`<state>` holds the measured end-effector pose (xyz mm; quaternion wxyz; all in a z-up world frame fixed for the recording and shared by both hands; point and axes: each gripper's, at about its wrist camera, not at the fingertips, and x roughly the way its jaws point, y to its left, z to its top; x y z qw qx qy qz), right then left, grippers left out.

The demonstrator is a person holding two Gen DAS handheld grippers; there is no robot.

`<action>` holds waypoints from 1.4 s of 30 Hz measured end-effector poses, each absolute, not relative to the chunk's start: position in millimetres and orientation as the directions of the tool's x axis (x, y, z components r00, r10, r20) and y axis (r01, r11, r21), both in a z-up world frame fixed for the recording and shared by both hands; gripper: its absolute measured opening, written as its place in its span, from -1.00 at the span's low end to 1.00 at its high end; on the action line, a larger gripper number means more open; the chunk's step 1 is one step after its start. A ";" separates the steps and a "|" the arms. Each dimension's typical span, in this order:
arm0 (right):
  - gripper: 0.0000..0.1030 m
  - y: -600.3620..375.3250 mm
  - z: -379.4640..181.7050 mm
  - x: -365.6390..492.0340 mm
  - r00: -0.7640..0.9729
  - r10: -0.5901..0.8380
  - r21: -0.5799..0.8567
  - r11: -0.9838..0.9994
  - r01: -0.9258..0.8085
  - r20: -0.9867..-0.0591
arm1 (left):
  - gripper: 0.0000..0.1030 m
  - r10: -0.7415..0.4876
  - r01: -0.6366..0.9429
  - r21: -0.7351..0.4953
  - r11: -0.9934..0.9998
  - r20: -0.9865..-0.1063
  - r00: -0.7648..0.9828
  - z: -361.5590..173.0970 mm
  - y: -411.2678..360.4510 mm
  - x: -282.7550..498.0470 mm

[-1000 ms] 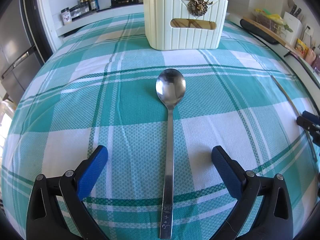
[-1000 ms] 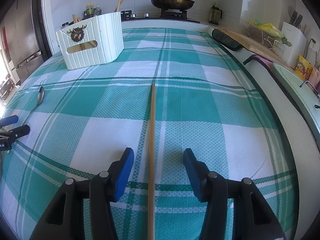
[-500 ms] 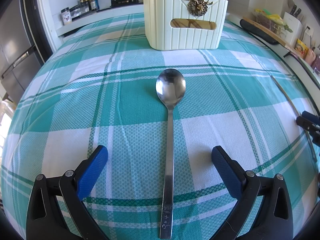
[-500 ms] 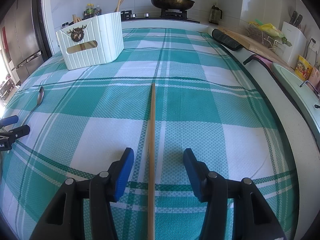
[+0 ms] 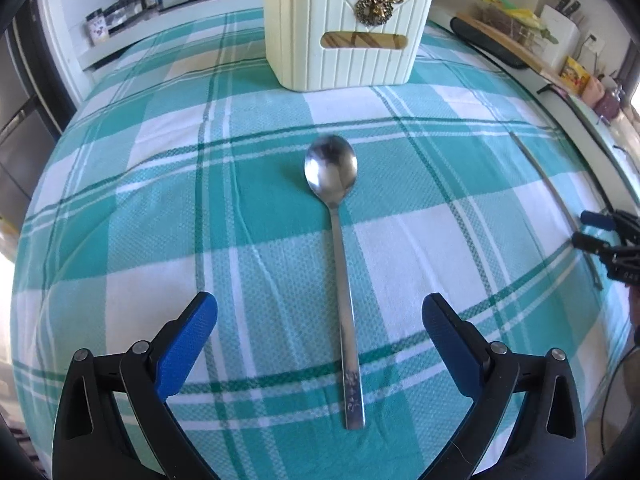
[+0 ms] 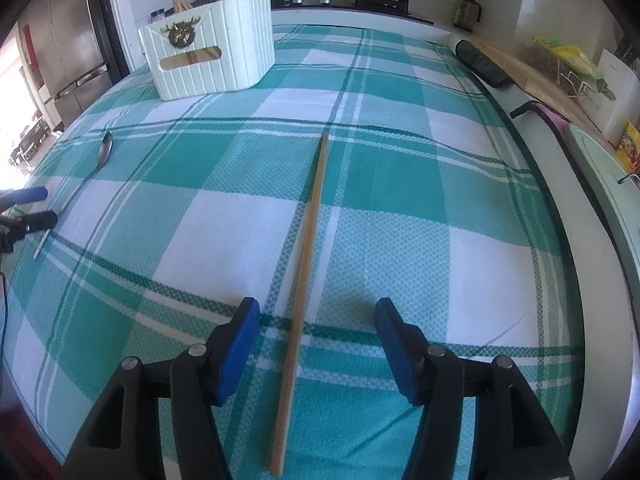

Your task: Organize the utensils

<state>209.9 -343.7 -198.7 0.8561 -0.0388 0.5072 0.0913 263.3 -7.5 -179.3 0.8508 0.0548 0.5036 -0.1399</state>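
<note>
Nothing has shifted: left gripper [image 5: 319,320] stays spread astride the spoon [image 5: 339,252] at frame centre, right gripper [image 6: 316,322] spread astride the chopstick [image 6: 306,280]; neither grasp has begun

Both wrist cameras looked low and forward across the table [image 5: 120,160]; each caught the cream holder [image 5: 348,40] [image 6: 212,56] and the other tool.

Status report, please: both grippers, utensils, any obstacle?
Left gripper open, straddling spoon. Right gripper open, straddling chopstick. Holder ahead, nothing between.
</note>
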 end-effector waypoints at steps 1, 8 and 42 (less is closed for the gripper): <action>0.19 -344.8 -198.3 210.4 0.451 0.120 0.029 0.979 -0.204 -0.884 | 0.98 -0.180 0.300 -0.041 0.953 -0.874 0.451 -177.8 -9.0 268.3; 0.18 -351.2 -196.7 230.5 0.369 0.129 0.048 0.974 -0.223 -0.920 | 0.97 -0.168 0.311 -0.032 0.950 -0.891 0.422 -183.2 -17.4 306.9; -0.88 -341.3 -51.1 226.5 0.687 0.291 0.172 0.956 -0.238 -0.665 | -0.30 -0.303 0.301 -0.129 0.945 -0.695 0.652 -60.4 5.0 262.8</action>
